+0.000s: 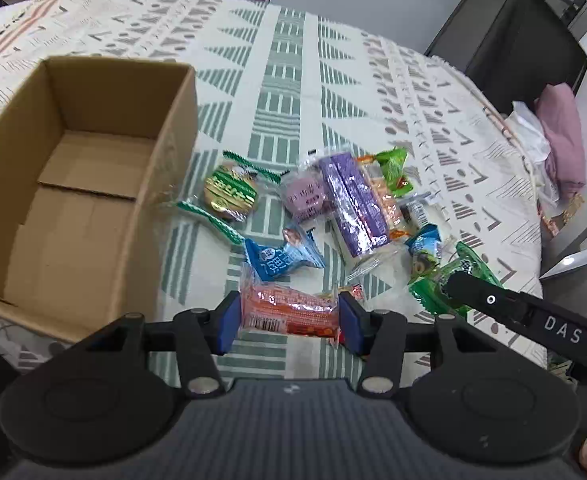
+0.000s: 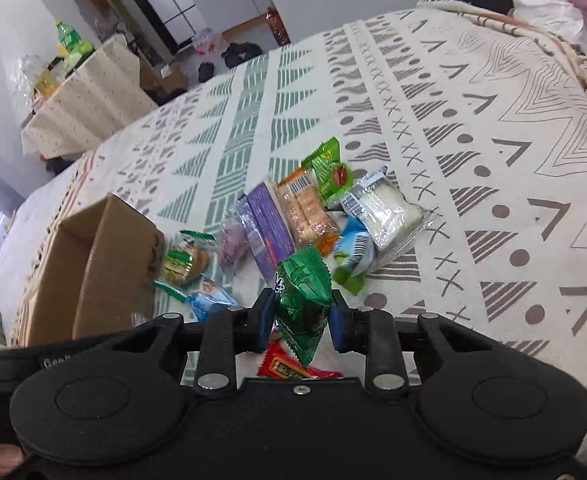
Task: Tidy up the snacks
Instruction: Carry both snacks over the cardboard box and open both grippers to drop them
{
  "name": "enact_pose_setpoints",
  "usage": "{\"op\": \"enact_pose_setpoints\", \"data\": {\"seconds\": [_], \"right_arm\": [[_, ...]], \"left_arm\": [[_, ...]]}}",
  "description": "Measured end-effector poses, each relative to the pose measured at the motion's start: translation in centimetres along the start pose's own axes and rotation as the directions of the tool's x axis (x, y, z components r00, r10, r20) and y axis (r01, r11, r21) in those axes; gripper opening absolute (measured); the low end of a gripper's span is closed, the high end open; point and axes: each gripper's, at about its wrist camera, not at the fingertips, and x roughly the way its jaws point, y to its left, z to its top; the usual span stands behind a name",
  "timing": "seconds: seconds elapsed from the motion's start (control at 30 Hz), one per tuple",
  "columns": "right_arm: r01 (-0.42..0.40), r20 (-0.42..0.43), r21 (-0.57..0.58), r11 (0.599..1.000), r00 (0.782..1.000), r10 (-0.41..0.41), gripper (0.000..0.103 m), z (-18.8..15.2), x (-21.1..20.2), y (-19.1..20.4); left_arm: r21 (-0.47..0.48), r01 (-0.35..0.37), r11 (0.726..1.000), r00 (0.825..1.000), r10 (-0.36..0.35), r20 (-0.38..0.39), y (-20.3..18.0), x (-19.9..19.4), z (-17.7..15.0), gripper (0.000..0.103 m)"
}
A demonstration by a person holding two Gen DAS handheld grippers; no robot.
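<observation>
My left gripper (image 1: 289,318) is shut on a red-orange snack packet (image 1: 289,312), held between its blue pads just above the cloth. My right gripper (image 2: 301,316) is shut on a green snack packet (image 2: 303,300); it shows in the left wrist view (image 1: 445,280) at the right. An open, empty cardboard box (image 1: 73,184) stands on the left, also in the right wrist view (image 2: 93,272). A pile of snacks lies between: a purple packet (image 1: 353,200), a round green-gold cake (image 1: 231,194), a blue packet (image 1: 281,256).
The patterned cloth (image 1: 285,80) covers the table. A white clear-wrapped cake (image 2: 389,212), a blue-white packet (image 2: 353,252) and a red packet (image 2: 293,368) lie near my right gripper. Pink cloth and bags (image 1: 561,140) sit past the right edge.
</observation>
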Motion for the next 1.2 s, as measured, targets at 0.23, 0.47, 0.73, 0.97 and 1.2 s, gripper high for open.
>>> {"op": "enact_pose_setpoints", "data": {"seconds": [0.23, 0.47, 0.73, 0.97, 1.2], "right_arm": [[0.007, 0.078, 0.024, 1.000, 0.997, -0.009, 0.028, -0.3, -3.2, 2.2], [0.000, 0.132, 0.011, 1.000, 0.991, -0.002, 0.028, -1.0, -5.6, 4.6], [-0.006, 0.169, -0.019, 1.000, 0.986, 0.009, 0.028, -1.5, -7.0, 7.8], [-0.008, 0.186, -0.057, 0.998, 0.982, 0.019, 0.028, -1.6, -7.1, 10.5], [-0.023, 0.198, -0.076, 0.997, 0.979, 0.038, 0.028, -1.3, -6.6, 13.0]], "left_arm": [[-0.005, 0.026, 1.000, 0.997, -0.026, 0.075, 1.2, -3.6, -0.1, 0.051], [-0.026, 0.035, 0.999, 0.993, -0.032, 0.110, 3.0, -6.7, -0.3, 0.051], [-0.021, 0.029, 0.999, 0.988, -0.025, 0.154, 5.4, -9.6, 0.0, 0.051], [-0.048, 0.028, 0.998, 0.984, -0.019, 0.175, 7.9, -11.0, 0.3, 0.051], [-0.077, 0.014, 0.997, 0.980, 0.002, 0.197, 10.7, -12.0, 0.8, 0.051]]}}
